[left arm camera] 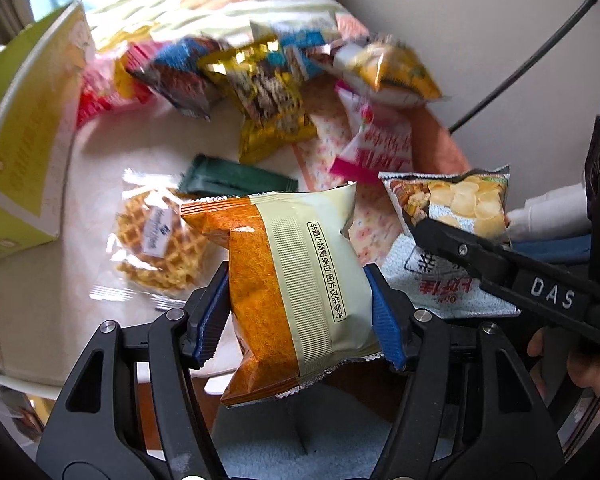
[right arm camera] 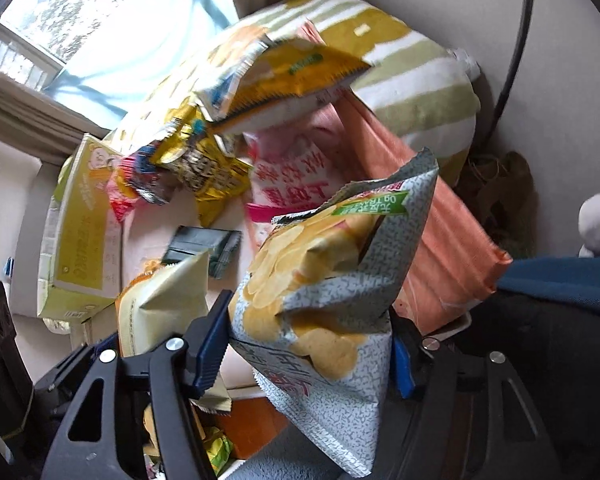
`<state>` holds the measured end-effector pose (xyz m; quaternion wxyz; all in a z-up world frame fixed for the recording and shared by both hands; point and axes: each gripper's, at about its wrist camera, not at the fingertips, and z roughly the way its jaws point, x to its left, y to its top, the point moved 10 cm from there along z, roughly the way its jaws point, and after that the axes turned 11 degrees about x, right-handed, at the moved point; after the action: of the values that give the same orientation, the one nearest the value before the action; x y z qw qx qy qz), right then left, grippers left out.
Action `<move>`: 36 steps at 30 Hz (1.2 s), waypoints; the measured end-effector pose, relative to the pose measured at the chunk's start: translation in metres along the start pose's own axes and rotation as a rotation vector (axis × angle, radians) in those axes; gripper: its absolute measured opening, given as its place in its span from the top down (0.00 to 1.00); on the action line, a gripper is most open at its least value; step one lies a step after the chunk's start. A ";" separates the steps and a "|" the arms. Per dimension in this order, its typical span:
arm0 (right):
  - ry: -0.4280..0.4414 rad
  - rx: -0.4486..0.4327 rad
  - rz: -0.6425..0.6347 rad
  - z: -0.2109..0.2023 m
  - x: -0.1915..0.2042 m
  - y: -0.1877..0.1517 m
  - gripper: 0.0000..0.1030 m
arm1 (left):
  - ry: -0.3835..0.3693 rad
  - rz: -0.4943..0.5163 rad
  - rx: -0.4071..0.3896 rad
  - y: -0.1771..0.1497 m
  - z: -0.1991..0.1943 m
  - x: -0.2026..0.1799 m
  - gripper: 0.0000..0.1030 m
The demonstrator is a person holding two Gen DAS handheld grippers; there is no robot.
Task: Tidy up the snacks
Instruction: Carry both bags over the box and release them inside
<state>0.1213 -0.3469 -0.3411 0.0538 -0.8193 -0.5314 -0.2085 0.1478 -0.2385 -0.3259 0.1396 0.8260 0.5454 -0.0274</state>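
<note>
My left gripper (left arm camera: pixel 300 312) is shut on an orange and cream snack packet (left arm camera: pixel 296 292), held above the white surface. The packet also shows in the right wrist view (right arm camera: pixel 168 304). My right gripper (right arm camera: pixel 312 340) is shut on a grey potato chip bag (right arm camera: pixel 324 296), lifted above the surface. That bag and a right finger (left arm camera: pixel 460 248) show at the right of the left wrist view (left arm camera: pixel 460 200). A pile of snack packets (left arm camera: pixel 260 80) lies at the back, with a yellow packet (left arm camera: pixel 396 72) on top.
A green-yellow box (left arm camera: pixel 28 136) stands at the left. A waffle in clear wrap (left arm camera: pixel 160 240) and a dark green packet (left arm camera: pixel 236 180) lie on the white surface (left arm camera: pixel 100 160). A pink packet (left arm camera: pixel 376 148) lies near an orange pouch (right arm camera: pixel 440 240). A striped cushion (right arm camera: pixel 420 92) sits behind.
</note>
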 end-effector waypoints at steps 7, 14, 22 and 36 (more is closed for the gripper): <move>0.030 -0.086 -0.132 -0.053 0.042 0.009 0.40 | 0.003 -0.049 -0.141 0.013 -0.064 0.013 0.42; 0.049 -0.153 -0.296 -0.089 0.105 0.029 0.39 | 0.044 -0.138 -0.283 0.027 -0.138 0.061 0.42; 0.093 -0.207 -0.411 -0.088 0.205 0.056 0.39 | 0.058 -0.215 -0.379 0.058 -0.192 0.148 0.42; 0.130 -0.145 -0.471 -0.003 0.365 0.085 0.39 | 0.081 -0.312 -0.333 0.111 -0.199 0.351 0.41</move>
<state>0.3235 -0.0749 -0.1817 -0.0211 -0.6593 -0.6869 -0.3049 0.3695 0.0863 -0.1821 0.2462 0.6978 0.6685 0.0750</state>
